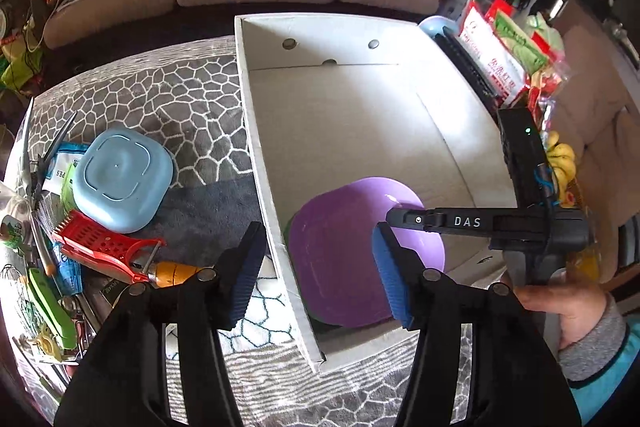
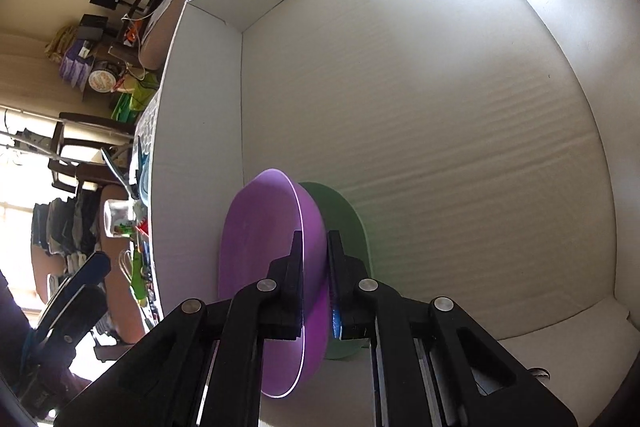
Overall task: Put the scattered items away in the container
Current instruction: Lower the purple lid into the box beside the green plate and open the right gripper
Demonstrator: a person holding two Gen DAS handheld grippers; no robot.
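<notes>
Right gripper (image 2: 314, 247) pinches purple bowl (image 2: 260, 247) rim inside cardboard box (image 1: 340, 107); left gripper (image 1: 316, 267) gapes, holding nothing.

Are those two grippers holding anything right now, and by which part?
The right gripper is shut on the rim of the purple bowl, low inside the white box. The left gripper is open and holds nothing.

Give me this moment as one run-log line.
right gripper: shut on purple bowl rim, inside white box | green dish under bowl | left gripper: open, empty | blue dish: outside
</notes>
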